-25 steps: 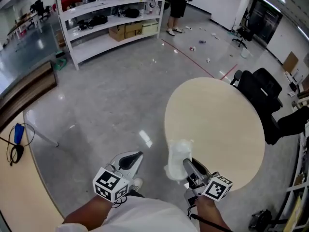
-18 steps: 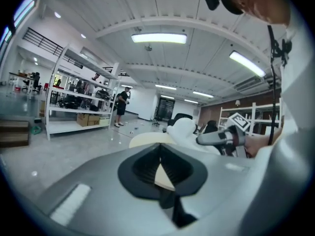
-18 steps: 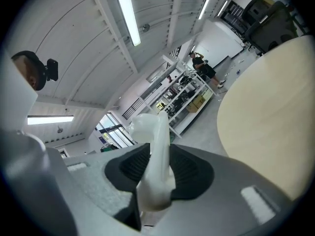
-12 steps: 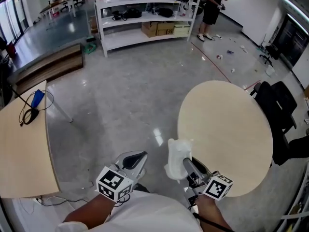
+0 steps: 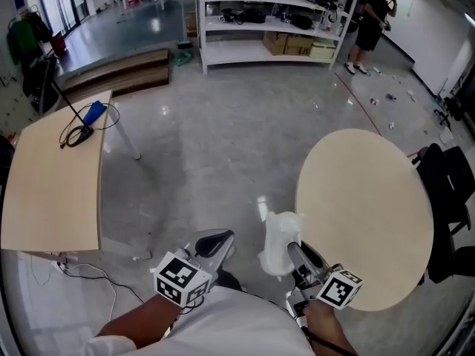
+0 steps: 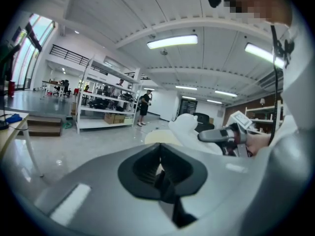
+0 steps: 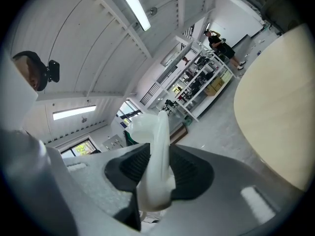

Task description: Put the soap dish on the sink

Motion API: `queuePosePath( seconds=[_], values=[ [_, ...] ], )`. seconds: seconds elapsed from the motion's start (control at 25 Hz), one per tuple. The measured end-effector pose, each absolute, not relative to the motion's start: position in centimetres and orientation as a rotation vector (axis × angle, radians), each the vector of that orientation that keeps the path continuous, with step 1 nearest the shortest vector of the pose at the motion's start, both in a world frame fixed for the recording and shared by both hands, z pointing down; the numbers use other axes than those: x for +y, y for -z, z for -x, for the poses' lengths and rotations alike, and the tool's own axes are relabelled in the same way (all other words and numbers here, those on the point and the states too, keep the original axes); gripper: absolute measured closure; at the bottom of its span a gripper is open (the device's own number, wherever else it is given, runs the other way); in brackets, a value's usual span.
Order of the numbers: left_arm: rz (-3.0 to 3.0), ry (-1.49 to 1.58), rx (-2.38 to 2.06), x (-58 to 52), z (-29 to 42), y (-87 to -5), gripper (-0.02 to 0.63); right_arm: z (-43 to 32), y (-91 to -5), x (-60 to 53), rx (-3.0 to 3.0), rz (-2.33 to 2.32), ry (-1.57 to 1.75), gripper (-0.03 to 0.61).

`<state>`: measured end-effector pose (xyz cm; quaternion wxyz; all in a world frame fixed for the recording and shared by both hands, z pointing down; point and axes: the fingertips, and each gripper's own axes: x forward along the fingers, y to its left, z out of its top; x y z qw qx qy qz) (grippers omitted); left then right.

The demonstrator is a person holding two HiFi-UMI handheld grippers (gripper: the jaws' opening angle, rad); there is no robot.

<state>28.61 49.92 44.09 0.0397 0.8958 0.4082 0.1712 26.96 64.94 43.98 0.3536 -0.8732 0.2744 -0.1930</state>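
No legible text; cardboard boxes (image 5: 282,44) perhaps printed, too small.

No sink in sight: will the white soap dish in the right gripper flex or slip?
Probably stiff: the soap dish stands straight beyond the fingers of the right gripper without drooping. Likely light, held by one edge. Its glossy surface might slip.

A glossy grey floor (image 5: 223,147) is spreading out under a white ribbed ceiling (image 7: 98,38), where long strip lights (image 6: 172,42) are glowing. A round pale tabletop (image 5: 371,199) is standing at the right beside a black chair (image 5: 449,191), and a rectangular wooden tabletop (image 5: 44,191) at the left is carrying a blue object (image 5: 93,113) and a black cable (image 5: 73,134). Far back, a white shelving unit (image 5: 267,28) is holding cardboard boxes (image 5: 297,44), with a person (image 5: 369,19) standing near it.
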Motion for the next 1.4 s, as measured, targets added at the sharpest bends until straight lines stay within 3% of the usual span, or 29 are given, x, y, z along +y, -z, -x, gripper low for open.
queuePosePath(
  seconds=[0.92,1.4],
  values=[
    [-2.901,-0.509,0.913,40.8,-20.6,-42.9,0.606,-22.9,-43.5,55.5,1.042,2.179,0.518,0.451],
    [-2.883,-0.599,0.731,30.6,-10.9,-45.2,0.606,-14.6,-45.8,44.2,1.144,2.096,0.643,0.451]
  ],
)
